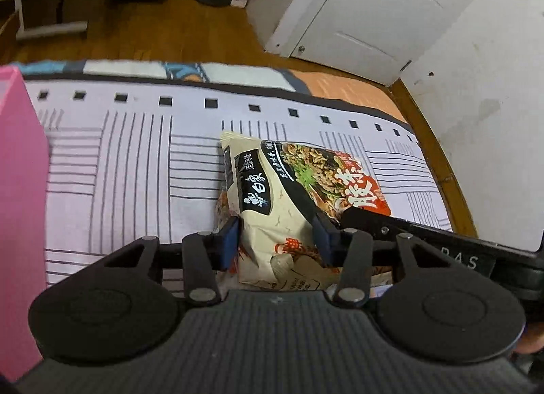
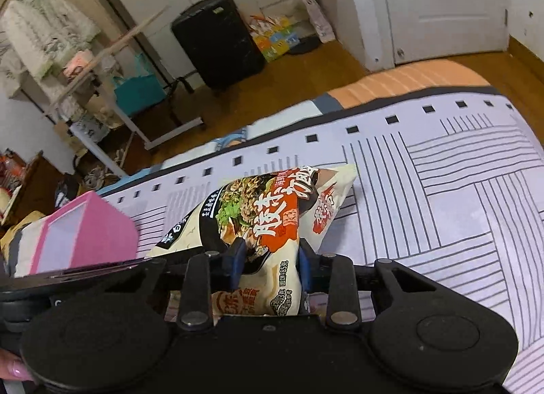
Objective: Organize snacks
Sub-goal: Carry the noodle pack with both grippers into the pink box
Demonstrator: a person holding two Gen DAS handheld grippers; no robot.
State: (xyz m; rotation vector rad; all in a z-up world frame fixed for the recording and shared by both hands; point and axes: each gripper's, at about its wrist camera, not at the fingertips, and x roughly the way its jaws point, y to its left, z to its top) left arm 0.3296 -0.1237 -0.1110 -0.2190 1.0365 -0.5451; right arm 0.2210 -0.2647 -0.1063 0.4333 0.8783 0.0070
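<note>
One cream, black and red instant noodle packet lies on the lilac striped bed cover. Both grippers hold it from the near side. My left gripper has its blue pads pressed into the packet's cream end. My right gripper is shut on the packet's other end, pinching the bag narrow. The right gripper's black body shows at the right of the left wrist view. A pink open box stands on the bed to the left of the packet.
The bed's far edge drops to a wooden floor. Beyond it stand a black suitcase, a white door, colourful bags and a cluttered rack. A white wall runs along the bed's right side.
</note>
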